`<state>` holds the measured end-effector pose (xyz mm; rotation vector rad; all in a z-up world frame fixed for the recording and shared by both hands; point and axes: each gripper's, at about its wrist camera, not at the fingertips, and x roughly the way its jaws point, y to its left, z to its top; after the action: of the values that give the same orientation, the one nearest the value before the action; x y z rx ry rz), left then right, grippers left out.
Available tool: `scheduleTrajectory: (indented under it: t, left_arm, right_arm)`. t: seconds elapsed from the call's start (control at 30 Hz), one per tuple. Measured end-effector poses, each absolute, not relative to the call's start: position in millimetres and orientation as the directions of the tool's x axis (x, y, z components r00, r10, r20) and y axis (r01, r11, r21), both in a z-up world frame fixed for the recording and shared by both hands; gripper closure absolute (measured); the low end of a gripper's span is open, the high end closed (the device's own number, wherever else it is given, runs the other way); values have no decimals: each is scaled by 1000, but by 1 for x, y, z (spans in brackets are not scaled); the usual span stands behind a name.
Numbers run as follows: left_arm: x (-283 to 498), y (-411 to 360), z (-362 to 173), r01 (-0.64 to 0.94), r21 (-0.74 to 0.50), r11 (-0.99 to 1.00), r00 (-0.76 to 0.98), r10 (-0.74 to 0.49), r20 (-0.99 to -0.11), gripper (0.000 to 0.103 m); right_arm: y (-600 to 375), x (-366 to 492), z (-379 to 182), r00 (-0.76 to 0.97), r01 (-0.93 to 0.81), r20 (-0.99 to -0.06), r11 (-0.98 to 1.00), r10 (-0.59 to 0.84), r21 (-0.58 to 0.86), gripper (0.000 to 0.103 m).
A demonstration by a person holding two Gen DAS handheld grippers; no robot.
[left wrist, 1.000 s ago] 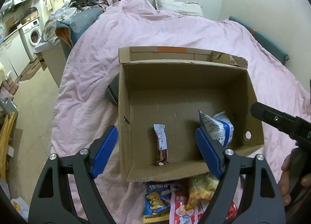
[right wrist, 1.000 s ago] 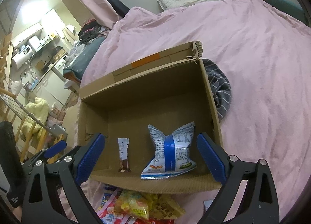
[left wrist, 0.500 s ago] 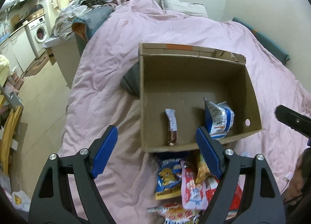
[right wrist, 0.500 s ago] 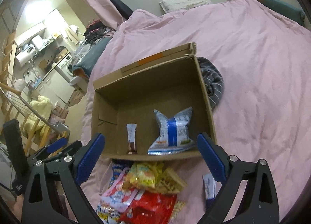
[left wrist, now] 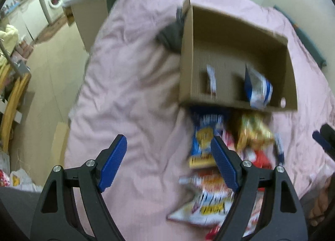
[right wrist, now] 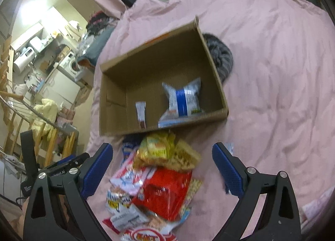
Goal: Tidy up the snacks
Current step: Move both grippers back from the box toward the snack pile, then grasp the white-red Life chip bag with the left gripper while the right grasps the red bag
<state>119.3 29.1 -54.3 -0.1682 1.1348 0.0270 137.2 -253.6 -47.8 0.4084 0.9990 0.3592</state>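
In the right wrist view, a box (right wrist: 161, 81) sits at centre frame on a bed cover (right wrist: 272, 73). Inside it, a bar (right wrist: 140, 114) lies left of a bag (right wrist: 184, 100). A heap of snack packets (right wrist: 159, 180) lies below the box.

box (right wrist: 117, 94) open on top, floor mostly bare; snack pile (right wrist: 159, 174) crowds the bed (right wrist: 272, 94) at its near wall.
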Motion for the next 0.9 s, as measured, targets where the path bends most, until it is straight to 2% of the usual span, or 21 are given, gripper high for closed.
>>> scheduleTrajectory:
  t: [0.23,0.33,0.57,0.9]
  left_arm:
    - [91,9,-99,-24,-167,986,218,-158,-963,23]
    - [88,6,-103,-27,-205,978,211,-195,-958,23]
    - [85,-16,-119,24,-260,965,107,-261,-960,23]
    - [97,-29,-134,19,-260,965,53,-261,-964,24]
  right_arm:
    - [-240,131,-89,325,-73,-845,902,424,425,5]
    - [-238,130,-103,271,-65,-868,908,416,414,5]
    - [-236,131,-110,240,-58,-881,912,407,406,5]
    - [-219,138,-116,205,-60,-903,925,378,374,5]
